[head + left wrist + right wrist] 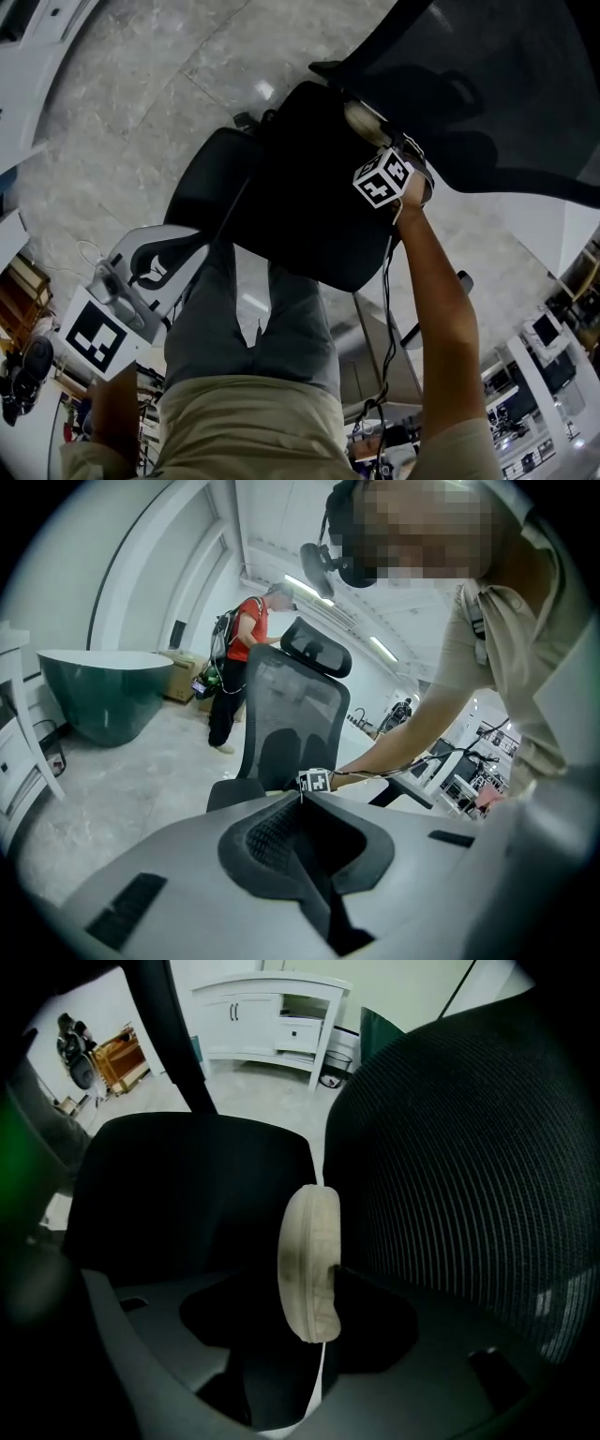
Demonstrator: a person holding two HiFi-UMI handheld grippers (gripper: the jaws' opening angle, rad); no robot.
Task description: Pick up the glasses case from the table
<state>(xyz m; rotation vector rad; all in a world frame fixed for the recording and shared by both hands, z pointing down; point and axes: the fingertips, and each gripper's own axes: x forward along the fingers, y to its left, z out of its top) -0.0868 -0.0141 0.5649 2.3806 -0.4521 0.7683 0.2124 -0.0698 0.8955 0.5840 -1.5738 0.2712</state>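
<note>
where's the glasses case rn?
The case is clamped in the right gripper, over the black chair seat beside the mesh backrest; centre-right in head view.

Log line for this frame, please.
right tongs: shut on glasses case | left tongs: shut, empty | place: by office chair

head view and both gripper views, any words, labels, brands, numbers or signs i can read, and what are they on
None readable in any view.
Right claw marker cube: black-and-white squares only, no letters.
Left claw marker cube: the same.
Glasses case in the right claw: plain cream, no print seen.
Background clutter: too small and blurred to read.
</note>
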